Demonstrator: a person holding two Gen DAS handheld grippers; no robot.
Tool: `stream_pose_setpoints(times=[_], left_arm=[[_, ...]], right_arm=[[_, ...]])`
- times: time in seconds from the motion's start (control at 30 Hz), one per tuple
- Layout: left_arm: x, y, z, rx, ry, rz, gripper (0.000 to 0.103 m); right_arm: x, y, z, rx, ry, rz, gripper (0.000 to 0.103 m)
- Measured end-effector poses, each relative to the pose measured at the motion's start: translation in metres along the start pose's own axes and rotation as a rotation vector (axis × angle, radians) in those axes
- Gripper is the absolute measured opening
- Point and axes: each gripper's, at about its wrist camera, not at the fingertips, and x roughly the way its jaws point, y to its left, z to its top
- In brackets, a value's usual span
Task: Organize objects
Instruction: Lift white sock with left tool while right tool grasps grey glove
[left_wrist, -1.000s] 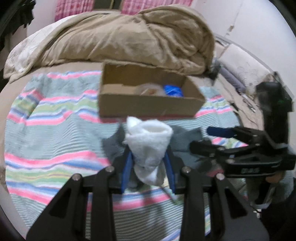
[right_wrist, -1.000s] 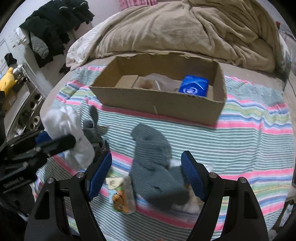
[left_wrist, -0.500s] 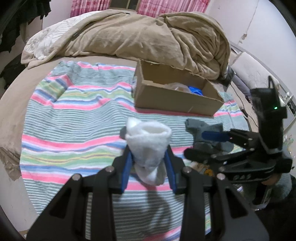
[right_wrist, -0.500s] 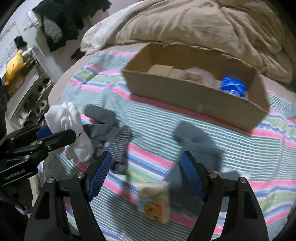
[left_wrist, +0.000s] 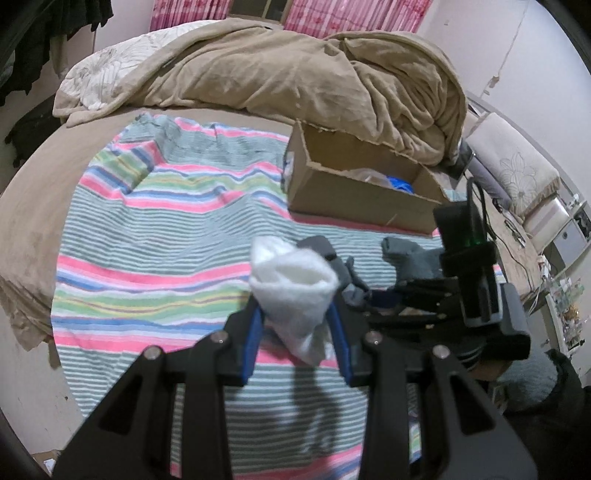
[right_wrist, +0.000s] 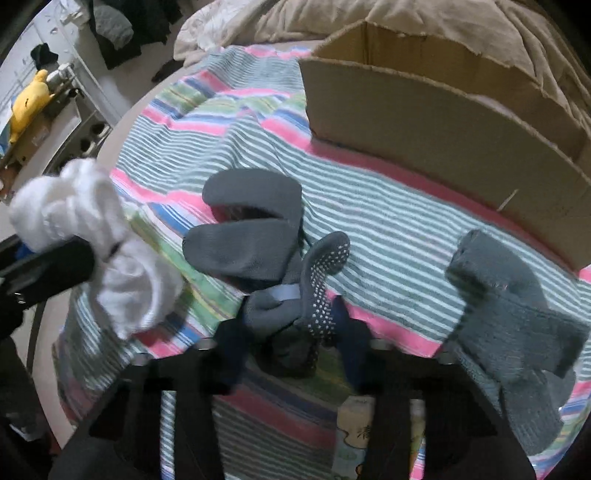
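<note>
Left gripper (left_wrist: 295, 328) is clamped on a white sock (left_wrist: 295, 291), held above the striped blanket (left_wrist: 166, 236). Right gripper (right_wrist: 291, 339), just to its right, has just been closing its jaws; the blue pads now pinch a grey sock bundle (right_wrist: 288, 302) with a dotted sole, lying on the blanket. Another grey sock (right_wrist: 509, 325) lies right of the right gripper. Ahead of both grippers sits a cardboard box (right_wrist: 424, 122), with a tan duvet (left_wrist: 295, 74) beyond it.
</note>
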Motion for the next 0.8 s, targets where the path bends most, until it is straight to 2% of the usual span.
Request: stream_pose_setpoints(times=[0.17,0.8], left_arm=[[-0.006,-0.007,0.007,0.004,-0.027,0.011,0.035],[-0.008,-0.053,0.039,0.072,-0.066,-0.001,0.034]], right_arm=[[-0.024,-0.007,0.001,0.000,-0.055,-0.019,0.030],[-0.122,-0.056,0.002,0.085,-0.249,-0.050,0.030]])
